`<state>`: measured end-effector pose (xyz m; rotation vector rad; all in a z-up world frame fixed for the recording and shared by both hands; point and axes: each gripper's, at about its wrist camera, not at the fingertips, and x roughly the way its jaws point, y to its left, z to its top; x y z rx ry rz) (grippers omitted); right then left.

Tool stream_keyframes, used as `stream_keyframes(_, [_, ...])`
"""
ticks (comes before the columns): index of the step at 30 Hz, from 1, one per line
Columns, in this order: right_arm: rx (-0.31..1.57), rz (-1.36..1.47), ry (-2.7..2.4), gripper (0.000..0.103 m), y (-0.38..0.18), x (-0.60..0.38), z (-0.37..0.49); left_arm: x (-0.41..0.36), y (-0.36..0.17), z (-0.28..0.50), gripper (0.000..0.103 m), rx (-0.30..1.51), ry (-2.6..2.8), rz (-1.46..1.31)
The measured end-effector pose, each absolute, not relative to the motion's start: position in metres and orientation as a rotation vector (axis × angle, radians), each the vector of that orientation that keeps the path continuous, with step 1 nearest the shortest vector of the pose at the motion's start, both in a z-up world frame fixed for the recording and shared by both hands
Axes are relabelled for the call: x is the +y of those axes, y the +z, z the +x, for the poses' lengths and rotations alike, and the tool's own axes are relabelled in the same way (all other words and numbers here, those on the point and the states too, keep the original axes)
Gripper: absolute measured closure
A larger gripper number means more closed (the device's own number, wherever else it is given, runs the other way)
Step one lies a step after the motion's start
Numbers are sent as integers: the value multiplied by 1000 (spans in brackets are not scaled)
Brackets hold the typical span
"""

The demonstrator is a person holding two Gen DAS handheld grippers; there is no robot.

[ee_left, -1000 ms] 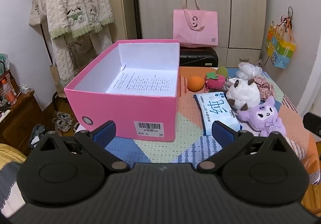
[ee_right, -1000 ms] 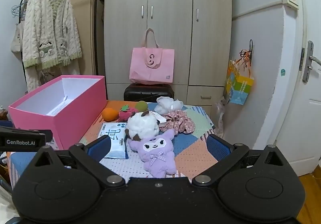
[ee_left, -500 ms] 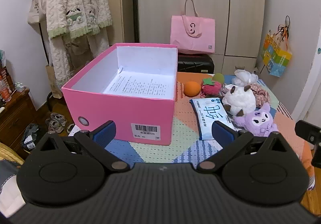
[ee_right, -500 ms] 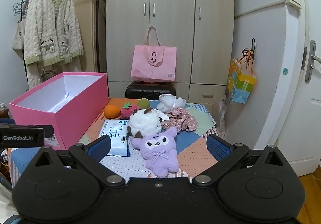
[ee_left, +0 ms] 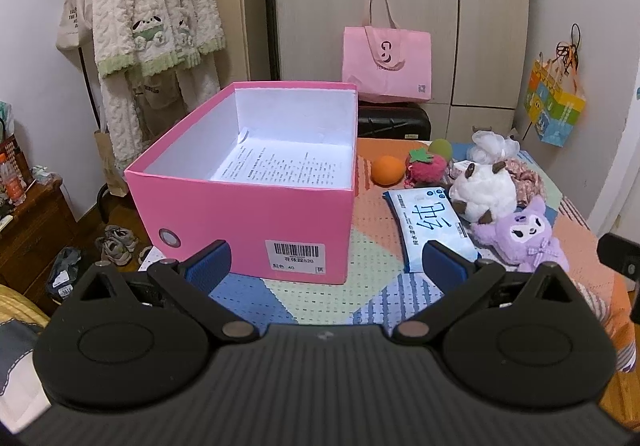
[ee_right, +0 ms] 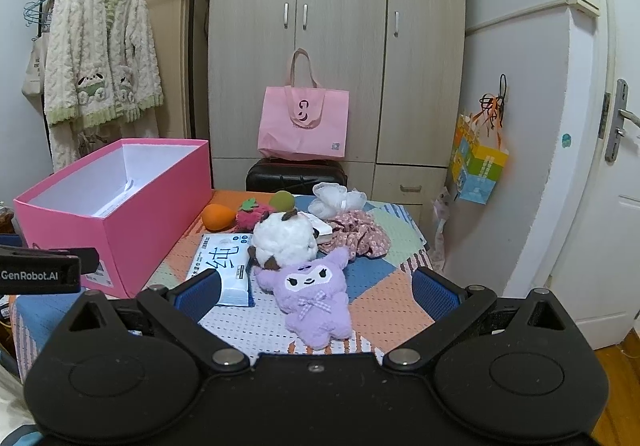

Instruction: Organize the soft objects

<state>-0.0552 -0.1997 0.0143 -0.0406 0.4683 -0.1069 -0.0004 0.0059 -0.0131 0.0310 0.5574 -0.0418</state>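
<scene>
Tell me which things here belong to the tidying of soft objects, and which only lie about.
For the job: pink box, purple plush, white plush, tissue pack, strawberry toy, floral scrunchie, both open grippers.

Lying about: pink bag, coat, black case, shoes.

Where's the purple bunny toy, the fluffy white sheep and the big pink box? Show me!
purple plush (ee_right: 310, 288): right wrist view, on its face.
white sheep plush (ee_right: 285, 240): right wrist view, on its woolly body.
pink box (ee_left: 256, 222): left wrist view, on its near outer wall.
</scene>
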Motion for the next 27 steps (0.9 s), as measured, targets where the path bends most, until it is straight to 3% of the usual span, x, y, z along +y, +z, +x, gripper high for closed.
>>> stream_keyframes(27, [400, -69, -64, 0, 9, -199, -67, 3, -23, -6, 0, 491, -138, 13])
